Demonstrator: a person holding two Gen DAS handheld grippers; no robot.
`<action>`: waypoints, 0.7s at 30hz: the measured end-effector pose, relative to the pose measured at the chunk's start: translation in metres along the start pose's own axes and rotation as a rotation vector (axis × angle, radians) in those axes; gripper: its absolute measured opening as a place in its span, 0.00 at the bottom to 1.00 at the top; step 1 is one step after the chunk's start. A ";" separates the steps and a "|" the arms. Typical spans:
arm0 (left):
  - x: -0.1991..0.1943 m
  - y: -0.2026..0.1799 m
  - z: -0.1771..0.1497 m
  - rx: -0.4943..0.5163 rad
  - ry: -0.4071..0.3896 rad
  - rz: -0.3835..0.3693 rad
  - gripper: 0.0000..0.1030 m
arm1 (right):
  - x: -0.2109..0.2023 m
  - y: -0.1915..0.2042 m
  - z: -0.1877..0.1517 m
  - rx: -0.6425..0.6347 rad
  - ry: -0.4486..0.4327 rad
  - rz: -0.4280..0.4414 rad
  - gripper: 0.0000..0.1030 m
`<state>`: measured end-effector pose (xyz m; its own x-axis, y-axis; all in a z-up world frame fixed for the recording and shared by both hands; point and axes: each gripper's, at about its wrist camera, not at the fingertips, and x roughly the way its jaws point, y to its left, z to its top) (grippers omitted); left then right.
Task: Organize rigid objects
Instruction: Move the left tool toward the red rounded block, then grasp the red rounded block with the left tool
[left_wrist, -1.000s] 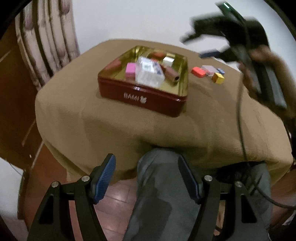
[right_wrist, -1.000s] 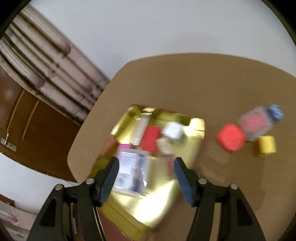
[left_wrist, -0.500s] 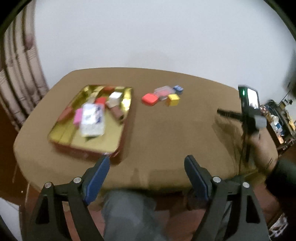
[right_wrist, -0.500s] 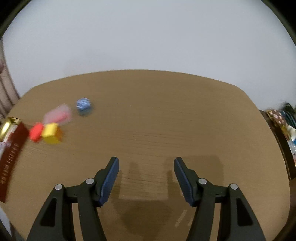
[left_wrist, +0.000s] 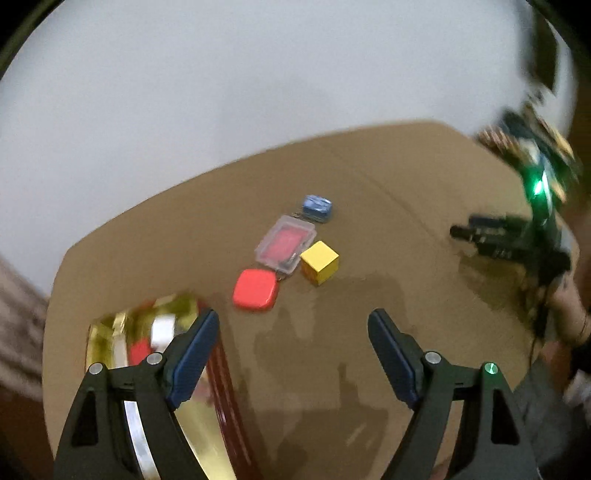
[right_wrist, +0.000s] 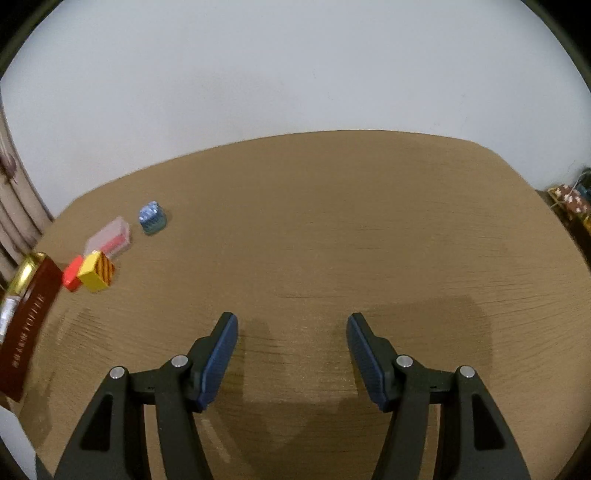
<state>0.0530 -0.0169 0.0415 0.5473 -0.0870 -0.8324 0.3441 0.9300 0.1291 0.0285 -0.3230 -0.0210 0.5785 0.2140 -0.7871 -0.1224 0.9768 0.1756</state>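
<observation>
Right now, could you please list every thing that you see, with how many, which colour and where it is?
yellow cube: 1, yellow with a red-striped side, table centre, beside the clear case
red square piece: 1, red, nearest the tin
clear case: 1, transparent with red inside, between the red piece and the blue block
blue block: 1, blue, farthest back
tin: 1, dark red outside and gold inside, table's left edge, holds blurred items
table: 1, brown
left gripper: 1, black with blue pads, jaws open, empty
right gripper: 1, same colours, jaws open, empty
</observation>
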 end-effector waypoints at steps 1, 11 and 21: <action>0.009 0.002 0.005 0.023 0.022 -0.027 0.77 | -0.005 0.006 -0.001 0.005 0.000 0.007 0.61; 0.087 0.043 0.024 0.022 0.217 -0.051 0.70 | -0.014 0.006 -0.007 0.006 0.001 0.070 0.62; 0.113 0.064 0.022 -0.070 0.271 -0.096 0.66 | -0.009 0.015 -0.008 0.001 0.007 0.100 0.63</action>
<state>0.1534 0.0246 -0.0324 0.2879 -0.0863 -0.9538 0.3258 0.9454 0.0128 0.0148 -0.3105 -0.0156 0.5576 0.3107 -0.7698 -0.1782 0.9505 0.2545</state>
